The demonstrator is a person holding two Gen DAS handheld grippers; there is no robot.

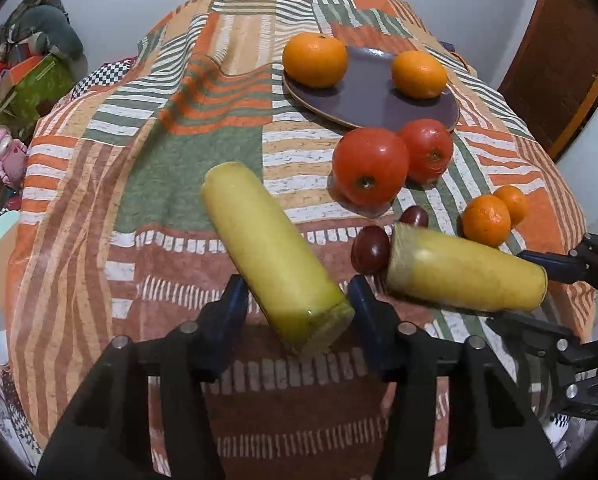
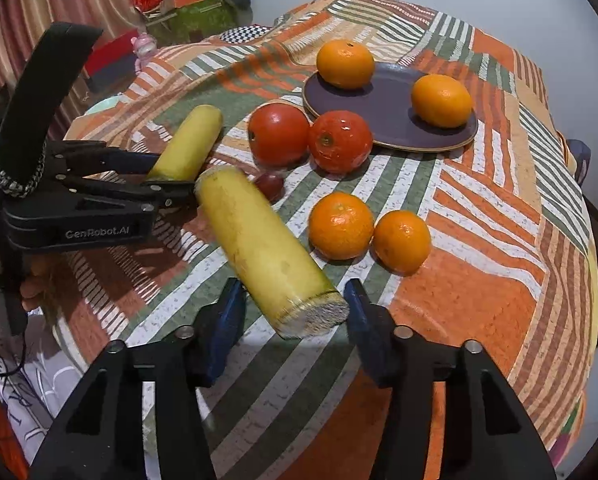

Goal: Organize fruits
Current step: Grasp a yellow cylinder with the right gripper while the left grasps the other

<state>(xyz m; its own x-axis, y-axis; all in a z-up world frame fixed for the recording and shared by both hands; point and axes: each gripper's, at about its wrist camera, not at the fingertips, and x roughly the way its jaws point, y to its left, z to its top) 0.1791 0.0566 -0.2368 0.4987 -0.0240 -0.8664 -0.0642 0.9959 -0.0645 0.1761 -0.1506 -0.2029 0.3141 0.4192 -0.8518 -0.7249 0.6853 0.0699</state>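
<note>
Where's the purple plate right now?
The purple plate sits at the far side of the table, holding two oranges, just behind the two tomatoes.

The tablecloth (image 1: 147, 184) is woven cloth, matt, with a speckled, slightly rough print of stripes. The plate (image 1: 373, 98) near its far edge looks like glazed ceramic, smooth with a soft sheen and a paler bare rim. The oranges (image 2: 345, 63) have dimpled, faintly shiny peel; the tomatoes (image 1: 370, 165) are smooth and glossy, catching highlights. The yellow pieces (image 1: 273, 256) have waxy, mostly smooth skin with a dull gloss, and their cut ends look rough and fibrous. The grapes (image 1: 370, 249) are smooth and shiny. The left gripper (image 1: 297, 308) is matt black plastic with small metal pins and blue rubbery pads (image 1: 231, 304).
</note>
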